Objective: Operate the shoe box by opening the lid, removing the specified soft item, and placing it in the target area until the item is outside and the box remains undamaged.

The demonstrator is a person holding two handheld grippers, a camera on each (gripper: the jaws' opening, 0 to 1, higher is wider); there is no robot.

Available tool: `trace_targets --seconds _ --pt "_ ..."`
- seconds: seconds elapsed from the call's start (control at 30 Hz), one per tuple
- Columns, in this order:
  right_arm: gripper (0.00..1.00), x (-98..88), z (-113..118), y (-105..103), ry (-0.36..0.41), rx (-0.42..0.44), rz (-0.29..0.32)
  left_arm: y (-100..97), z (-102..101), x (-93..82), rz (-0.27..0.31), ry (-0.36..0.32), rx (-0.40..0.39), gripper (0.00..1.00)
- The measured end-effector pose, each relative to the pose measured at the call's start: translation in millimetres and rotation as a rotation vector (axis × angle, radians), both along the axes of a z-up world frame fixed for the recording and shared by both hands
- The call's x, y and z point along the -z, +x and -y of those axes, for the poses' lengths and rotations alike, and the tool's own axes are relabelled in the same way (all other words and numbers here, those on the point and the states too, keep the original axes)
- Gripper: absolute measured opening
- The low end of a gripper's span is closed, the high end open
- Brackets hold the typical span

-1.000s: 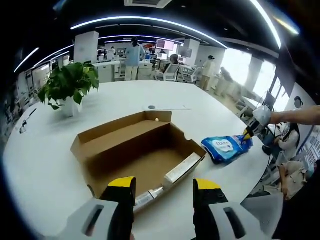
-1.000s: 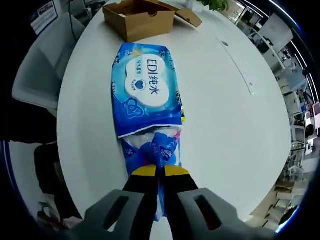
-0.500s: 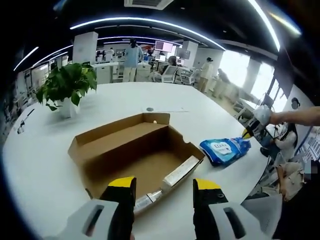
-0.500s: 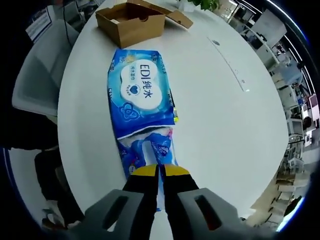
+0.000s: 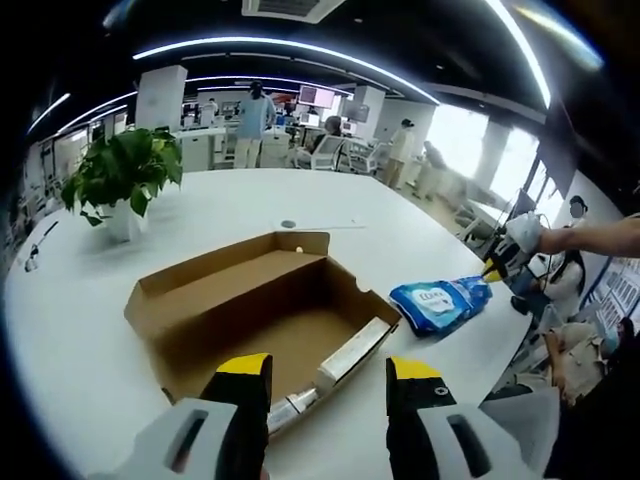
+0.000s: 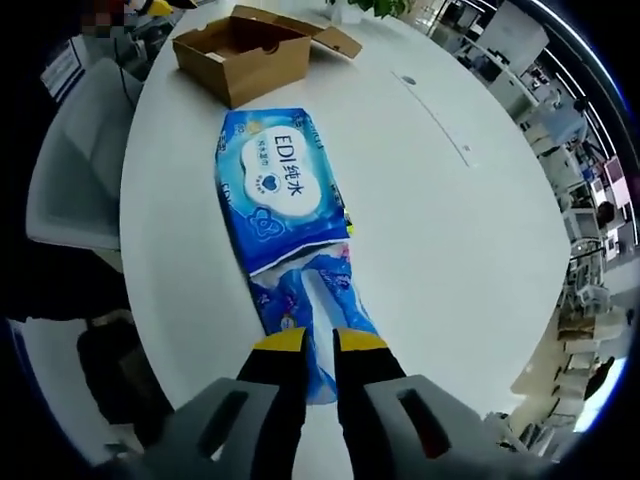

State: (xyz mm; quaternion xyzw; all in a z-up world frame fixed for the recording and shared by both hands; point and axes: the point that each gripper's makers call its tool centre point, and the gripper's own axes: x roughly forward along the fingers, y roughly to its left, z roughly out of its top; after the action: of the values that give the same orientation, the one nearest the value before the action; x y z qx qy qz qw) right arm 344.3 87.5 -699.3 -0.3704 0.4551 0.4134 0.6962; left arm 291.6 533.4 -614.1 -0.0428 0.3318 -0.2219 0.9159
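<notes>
1. A large round white table fills the foreground of the left gripper view; the right gripper view shows its curved edge.
2. A potted green plant stands on the table's far left side.
3. Long curved ceiling light strips run overhead against a dark ceiling.
4. Bright windows line the right wall.
5. Beyond the table lies an open office with desks, chairs and white columns; several people stand there.
6. A grey chair sits beside the table in the right gripper view.
7. A small round fitting, perhaps a cable port, is set into the tabletop.
</notes>
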Motion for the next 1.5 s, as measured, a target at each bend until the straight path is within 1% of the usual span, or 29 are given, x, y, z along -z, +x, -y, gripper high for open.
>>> trace_targets --seconds 0.27,0.37,0.47,0.57,0.67,0.73,0.8,0.93,1.1,1.27,1.5 --pt "0.19 -11.1 -18 2 0.053 0.059 0.02 -6.5 -12 0.1 0.005 -0.013 -0.004 0.46" --pt "0.21 -16.0 -32 3 0.104 0.093 0.025 -10.9 -20 1.3 0.004 -0.021 -0.013 0.46" --pt "0.24 -18.7 -45 4 0.133 0.1 0.028 -14.6 -27 2.0 0.002 -0.028 -0.024 0.46" --pt "0.24 -19.8 -59 5 0.16 0.109 0.032 -17.5 -35 1.7 0.003 -0.032 -0.036 0.46" --pt "0.25 -21.2 -79 6 0.195 0.104 0.029 -20.1 -43 1.4 0.005 -0.039 -0.052 0.46" --pt "0.26 -22.5 -96 6 0.234 0.104 0.015 -22.2 -50 3.0 0.0 -0.051 -0.066 0.46" --pt "0.26 -23.3 -106 7 0.247 0.097 0.019 -24.2 -54 3.8 -0.001 -0.053 -0.075 0.46" --pt "0.26 -26.0 -138 12 0.28 0.074 0.02 -31.1 -67 6.4 -0.006 -0.052 -0.091 0.46" --pt "0.26 -29.7 -170 20 0.32 0.057 0.016 -34.8 -81 8.2 -0.01 -0.051 -0.111 0.46" --pt "0.26 -32.6 -198 24 0.342 0.024 0.009 -38.0 -96 6.4 -0.005 -0.053 -0.137 0.46" --pt "0.26 -35.0 -229 30 0.373 0.0 -0.003 -43.7 -111 9.0 -0.01 -0.05 -0.159 0.46"
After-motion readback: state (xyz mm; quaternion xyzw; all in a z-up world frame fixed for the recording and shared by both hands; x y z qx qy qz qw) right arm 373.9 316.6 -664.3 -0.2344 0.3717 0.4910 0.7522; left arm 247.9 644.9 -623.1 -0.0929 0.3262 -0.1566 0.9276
